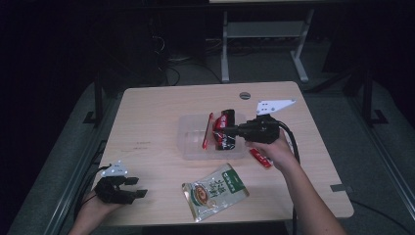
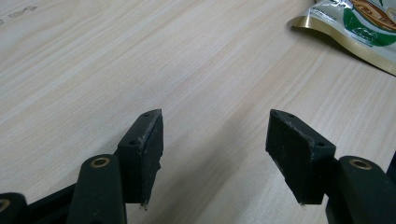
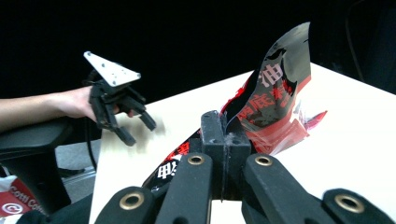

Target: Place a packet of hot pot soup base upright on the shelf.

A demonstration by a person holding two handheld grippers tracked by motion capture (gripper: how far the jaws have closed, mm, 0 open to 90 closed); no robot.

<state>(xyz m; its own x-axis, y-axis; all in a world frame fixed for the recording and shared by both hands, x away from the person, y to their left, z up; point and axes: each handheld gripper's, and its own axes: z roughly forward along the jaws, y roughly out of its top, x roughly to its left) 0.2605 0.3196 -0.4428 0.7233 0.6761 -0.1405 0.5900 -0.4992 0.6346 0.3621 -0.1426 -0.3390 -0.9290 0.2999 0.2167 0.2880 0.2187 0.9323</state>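
My right gripper (image 1: pixel 222 131) is shut on a red-and-black snack packet (image 1: pixel 227 123), which it holds over the right part of a clear plastic tray (image 1: pixel 188 144). In the right gripper view the jaws (image 3: pixel 223 140) pinch the packet's (image 3: pixel 275 88) lower edge, and the packet curls up and away. My left gripper (image 1: pixel 138 187) rests at the table's front left corner, open, with nothing between its fingers. In the left gripper view its jaws (image 2: pixel 215 154) stand wide over bare wood. From the right gripper view, the left gripper (image 3: pixel 140 130) appears far off at the table's edge.
A thin red packet (image 1: pixel 207 131) stands on edge in the tray. A small red packet (image 1: pixel 260 158) lies under the right hand. A green-and-white pouch (image 1: pixel 216 191) lies at the front middle; its corner (image 2: pixel 359 28) is beyond the left jaws. Desk legs and cables are behind the table.
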